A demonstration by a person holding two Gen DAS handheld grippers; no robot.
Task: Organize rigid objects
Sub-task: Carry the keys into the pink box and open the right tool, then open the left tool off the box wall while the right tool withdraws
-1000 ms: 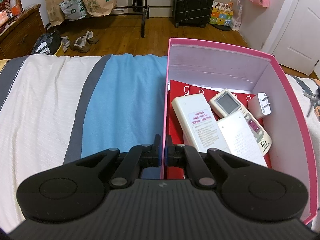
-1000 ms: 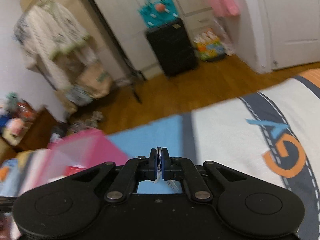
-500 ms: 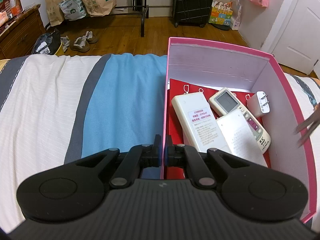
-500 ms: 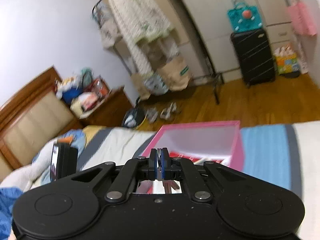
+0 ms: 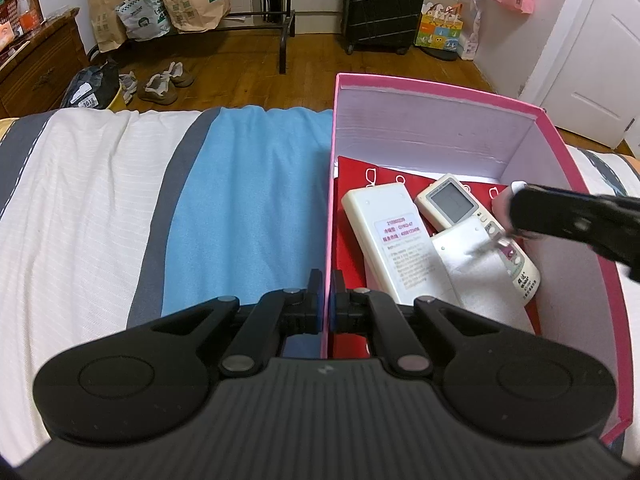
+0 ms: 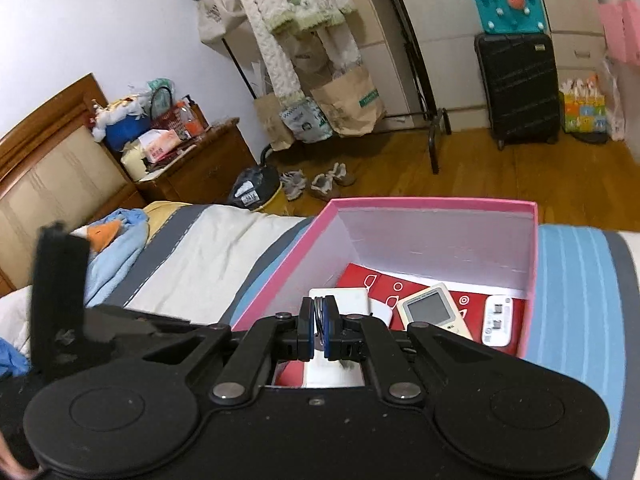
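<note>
A pink box (image 5: pixel 440 90) sits on the bed, and my left gripper (image 5: pixel 328 300) is shut on its left wall. Inside, on a red card (image 5: pixel 356 176), lie a white remote face down (image 5: pixel 384 240), a remote with a screen (image 5: pixel 452 200), another white remote (image 5: pixel 476 268) and a white charger (image 6: pixel 496 320). My right gripper (image 6: pixel 319 328) hangs over the box, shut on a metal key ring (image 6: pixel 319 310). In the left wrist view the right gripper (image 5: pixel 516 216) reaches in from the right, keys (image 5: pixel 494 245) dangling above the remotes.
The striped bedspread (image 5: pixel 120 200) spreads left of the box. Past the bed's edge are a wooden floor, shoes (image 5: pixel 160 84), paper bags, a black suitcase (image 5: pixel 384 0) and a white door (image 5: pixel 600 48). A nightstand (image 6: pixel 192 164) and headboard stand at the left.
My right gripper has swung left from above the bedspread to above the pink box, with the key ring still in it. The left gripper and the box have stayed put.
</note>
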